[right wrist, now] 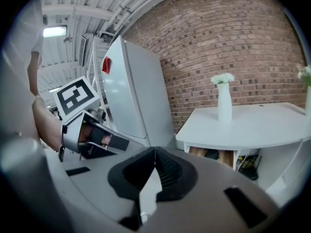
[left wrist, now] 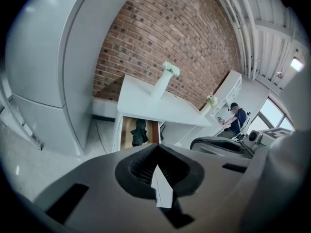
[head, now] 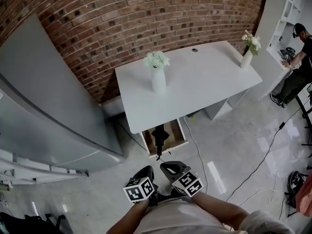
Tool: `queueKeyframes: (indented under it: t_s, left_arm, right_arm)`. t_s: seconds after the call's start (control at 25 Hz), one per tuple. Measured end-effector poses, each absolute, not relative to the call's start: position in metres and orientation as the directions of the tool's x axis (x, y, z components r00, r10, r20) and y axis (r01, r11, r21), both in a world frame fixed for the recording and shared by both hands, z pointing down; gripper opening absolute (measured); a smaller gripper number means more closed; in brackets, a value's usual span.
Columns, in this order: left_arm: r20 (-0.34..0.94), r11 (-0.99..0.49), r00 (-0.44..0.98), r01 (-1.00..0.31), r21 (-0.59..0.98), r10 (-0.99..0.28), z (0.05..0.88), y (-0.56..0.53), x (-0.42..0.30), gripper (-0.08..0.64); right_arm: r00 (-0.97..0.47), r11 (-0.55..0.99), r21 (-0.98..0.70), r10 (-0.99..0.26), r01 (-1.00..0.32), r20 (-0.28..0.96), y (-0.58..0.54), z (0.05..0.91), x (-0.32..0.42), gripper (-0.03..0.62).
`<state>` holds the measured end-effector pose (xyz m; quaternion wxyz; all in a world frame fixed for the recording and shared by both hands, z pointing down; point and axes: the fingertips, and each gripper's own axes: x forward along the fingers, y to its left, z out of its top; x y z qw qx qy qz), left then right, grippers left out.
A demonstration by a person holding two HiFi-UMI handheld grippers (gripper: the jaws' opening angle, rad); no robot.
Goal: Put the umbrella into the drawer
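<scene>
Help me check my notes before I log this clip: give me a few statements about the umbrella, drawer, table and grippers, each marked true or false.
1. The umbrella lies in the open drawer. True.
2. The left gripper holds the umbrella. False: it is shut on nothing.
3. A vase of flowers stands on the table. True.
4. The right gripper is wide open. False: it is shut and empty.

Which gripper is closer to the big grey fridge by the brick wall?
Left. The left gripper is on the side of the big grey fridge; the right gripper lies beyond the left one, farther off.
</scene>
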<state>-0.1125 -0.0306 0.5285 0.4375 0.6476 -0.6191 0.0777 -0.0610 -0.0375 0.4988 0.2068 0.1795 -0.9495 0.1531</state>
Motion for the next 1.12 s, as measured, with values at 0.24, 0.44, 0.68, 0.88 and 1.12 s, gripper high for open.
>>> queueKeyframes:
  t_s: [0.24, 0.44, 0.68, 0.88, 1.12]
  left_arm:
    - [0.643, 0.166, 0.207, -0.868, 0.469, -0.737, 0.531, -0.043, -0.110, 0.006]
    - [0.659, 0.168, 0.216, -0.868, 0.468, -0.720, 0.535, -0.046, -0.104, 0.006]
    - [0.656, 0.155, 0.231, -0.867, 0.475, -0.718, 0.536, -0.047, -0.102, 0.006]
    - [0.658, 0.145, 0.253, -0.861, 0.487, -0.709, 0.537, -0.043, -0.099, 0.006]
    - [0.667, 0.151, 0.248, -0.864, 0.480, -0.703, 0.538, -0.036, -0.108, 0.006]
  right_arm:
    - [-0.857, 0.898, -0.218, -0.258, -0.383, 0.445, -0.052, 0.500, -0.058, 0.017]
    - [-0.857, 0.893, -0.224, -0.264, -0.391, 0.442, -0.059, 0.499, -0.053, 0.017]
    - [-0.853, 0.890, -0.221, -0.272, -0.399, 0.446, -0.058, 0.500, -0.051, 0.017]
    - [-0.851, 0.883, -0.228, -0.280, -0.409, 0.444, -0.054, 0.499, -0.052, 0.017]
    - [-0.844, 0.880, -0.232, -0.276, -0.414, 0.460, -0.045, 0.500, -0.059, 0.017]
